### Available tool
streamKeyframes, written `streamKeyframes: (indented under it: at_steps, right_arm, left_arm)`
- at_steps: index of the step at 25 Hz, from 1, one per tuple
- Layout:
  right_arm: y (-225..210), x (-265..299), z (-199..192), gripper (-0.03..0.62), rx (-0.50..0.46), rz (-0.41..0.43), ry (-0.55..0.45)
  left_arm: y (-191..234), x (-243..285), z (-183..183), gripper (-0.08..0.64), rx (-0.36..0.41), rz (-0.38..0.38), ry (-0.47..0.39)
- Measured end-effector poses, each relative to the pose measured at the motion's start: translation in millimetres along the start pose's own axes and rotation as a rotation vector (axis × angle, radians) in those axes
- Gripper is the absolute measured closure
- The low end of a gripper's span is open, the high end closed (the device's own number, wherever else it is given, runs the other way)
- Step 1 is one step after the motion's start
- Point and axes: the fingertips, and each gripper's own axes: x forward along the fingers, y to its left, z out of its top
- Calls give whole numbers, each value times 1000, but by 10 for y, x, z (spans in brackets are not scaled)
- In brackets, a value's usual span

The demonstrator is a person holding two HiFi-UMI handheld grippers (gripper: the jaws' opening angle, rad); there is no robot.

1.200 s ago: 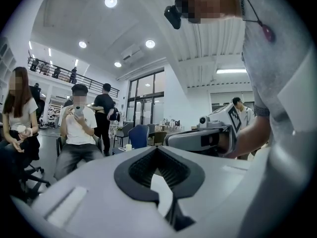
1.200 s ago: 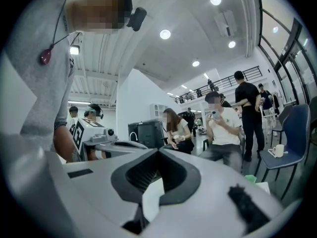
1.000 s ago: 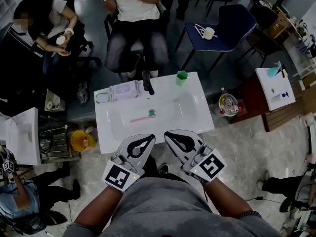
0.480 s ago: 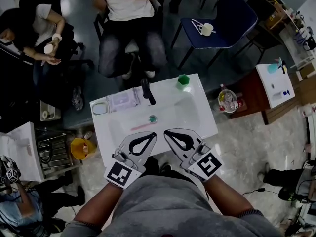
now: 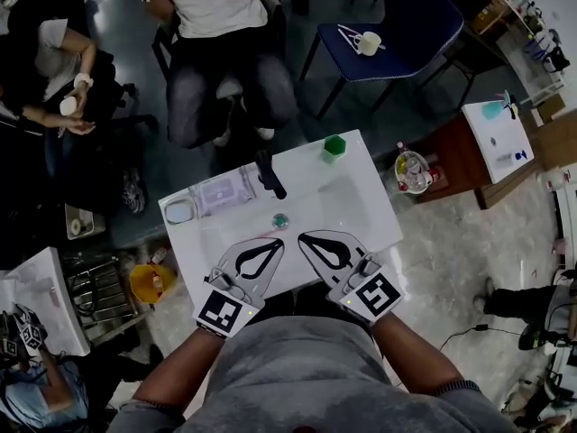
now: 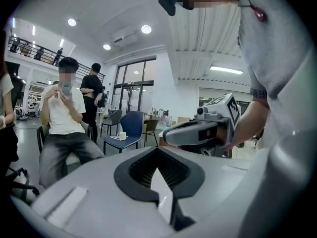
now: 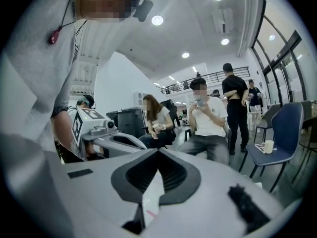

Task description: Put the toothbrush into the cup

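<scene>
A pink toothbrush with a teal end (image 5: 280, 220) lies in the basin of the white sink top (image 5: 361, 215); my left gripper covers most of its handle. The green cup (image 5: 334, 145) stands upright at the sink's far edge. My left gripper (image 5: 274, 244) is shut and empty, its tips just short of the toothbrush's teal end. My right gripper (image 5: 306, 238) is beside it, also shut and empty, tips over the basin. In the right gripper view, a pink sliver (image 7: 147, 213) shows through the jaw gap.
A black faucet (image 5: 268, 171) stands at the sink's far side, with a clear tray (image 5: 224, 190) and a small dish (image 5: 178, 211) to its left. People sit beyond the sink. A blue chair holds a mug (image 5: 367, 41). A yellow bucket (image 5: 149, 282) is on the floor at left.
Both grippers have moved forward and down together, from in front of the sink's near edge to over its basin, closing on the toothbrush. Their jaws have stayed shut.
</scene>
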Motion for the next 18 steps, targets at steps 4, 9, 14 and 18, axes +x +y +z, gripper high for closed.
streamKeyframes:
  at_steps: [4, 9, 14, 18]
  right_arm:
    - [-67, 52, -108, 578, 3, -15, 17]
    - [-190, 125, -244, 578, 20, -23, 27]
    - [-321, 232, -412, 578, 36, -31, 51]
    - [-404, 282, -582, 578, 61, -49, 62]
  left_arm:
    - [57, 70, -175, 551, 27, -20, 27]
    - [147, 204, -407, 551, 19, -19, 83]
    - [203, 328, -682, 551, 40, -31, 162]
    - [204, 417, -953, 549, 60, -60, 241]
